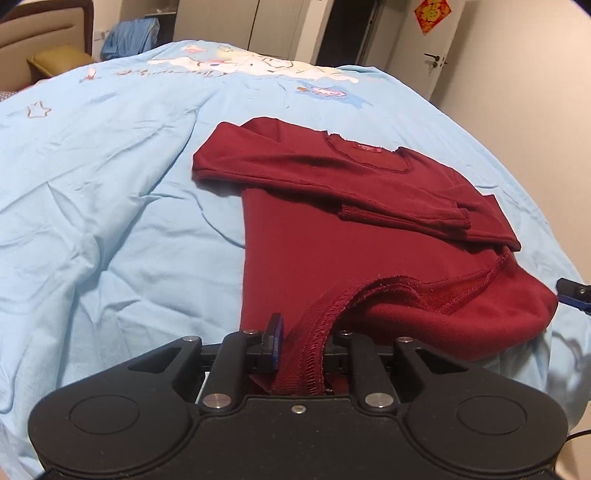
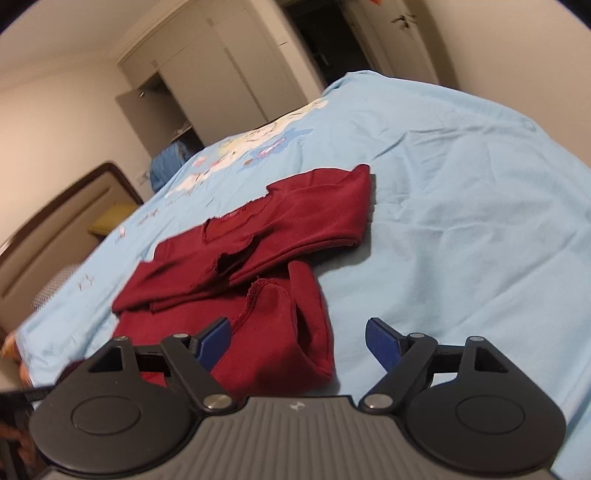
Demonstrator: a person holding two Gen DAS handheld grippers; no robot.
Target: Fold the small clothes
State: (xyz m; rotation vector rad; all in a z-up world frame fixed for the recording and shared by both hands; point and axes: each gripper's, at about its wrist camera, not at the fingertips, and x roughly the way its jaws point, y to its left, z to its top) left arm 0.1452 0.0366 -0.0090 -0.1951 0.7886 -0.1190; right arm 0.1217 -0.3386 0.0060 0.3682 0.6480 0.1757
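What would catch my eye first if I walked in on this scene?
A dark red long-sleeved shirt lies half folded on a pale blue bedsheet, its sleeves crossed over the chest. The left tongs pinch its hem at the near edge, while the right tongs stand open beside the turned-up bottom corner, holding nothing. A red paper ornament hangs on the far door.

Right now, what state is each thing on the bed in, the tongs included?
Dark red long-sleeved top: lying on the bed, both sleeves folded across the chest, hem lifted.
Left tongs: shut on the top's hem.
Right tongs: open, holding nothing, over the top's bottom corner.
Light blue bedsheet: spread out, wrinkled.
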